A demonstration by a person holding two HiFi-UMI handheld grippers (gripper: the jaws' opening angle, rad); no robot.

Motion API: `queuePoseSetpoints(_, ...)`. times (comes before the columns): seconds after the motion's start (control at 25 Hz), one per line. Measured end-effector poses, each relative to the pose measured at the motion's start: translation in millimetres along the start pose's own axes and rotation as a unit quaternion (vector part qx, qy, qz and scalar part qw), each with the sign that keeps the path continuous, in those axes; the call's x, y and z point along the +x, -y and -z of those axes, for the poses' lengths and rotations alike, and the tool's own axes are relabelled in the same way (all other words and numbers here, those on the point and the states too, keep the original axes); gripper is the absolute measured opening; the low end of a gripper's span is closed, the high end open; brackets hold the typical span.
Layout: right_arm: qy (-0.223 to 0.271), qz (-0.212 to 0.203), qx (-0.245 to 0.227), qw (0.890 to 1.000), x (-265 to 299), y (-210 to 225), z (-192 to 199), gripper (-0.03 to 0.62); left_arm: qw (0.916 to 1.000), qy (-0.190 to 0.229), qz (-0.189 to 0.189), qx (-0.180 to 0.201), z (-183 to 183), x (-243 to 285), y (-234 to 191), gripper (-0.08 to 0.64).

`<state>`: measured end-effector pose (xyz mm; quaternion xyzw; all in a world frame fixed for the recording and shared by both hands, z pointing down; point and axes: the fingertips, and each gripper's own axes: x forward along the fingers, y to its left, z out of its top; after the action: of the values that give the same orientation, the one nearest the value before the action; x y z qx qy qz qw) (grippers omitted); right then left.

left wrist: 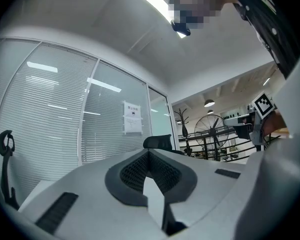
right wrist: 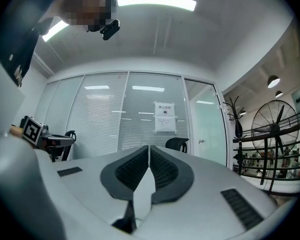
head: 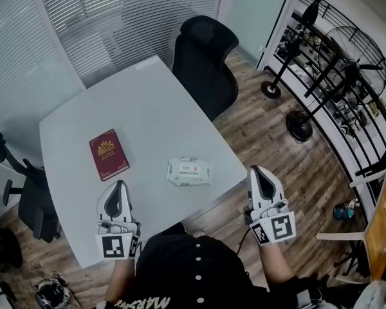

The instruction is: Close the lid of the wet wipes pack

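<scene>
Left tongs [head: 119,185], right tongs [head: 261,171]: ribbed pads [right wrist: 134,171] together; flat white wipes pack [head: 189,172].

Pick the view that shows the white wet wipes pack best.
Head view: the white rectangular wet wipes pack lies fully visible on the grey table. Both gripper views show only their own jaws and the office, no pack.

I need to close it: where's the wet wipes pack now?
In the head view, the wet wipes pack lies on the grey table, right of the red book.
</scene>
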<state>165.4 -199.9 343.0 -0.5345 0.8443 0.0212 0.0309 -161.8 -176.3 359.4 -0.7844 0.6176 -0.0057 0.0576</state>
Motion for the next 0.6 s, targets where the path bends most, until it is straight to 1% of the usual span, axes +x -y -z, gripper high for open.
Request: queuePoseSetpoints(0.6, -0.023, -0.003, 0.003, 1.0, 1.0, 2.1, 10.8, 0.035, 1.0, -0.003, 0.004, -0.006, 0.6, -2.7, 9.4, 0.008)
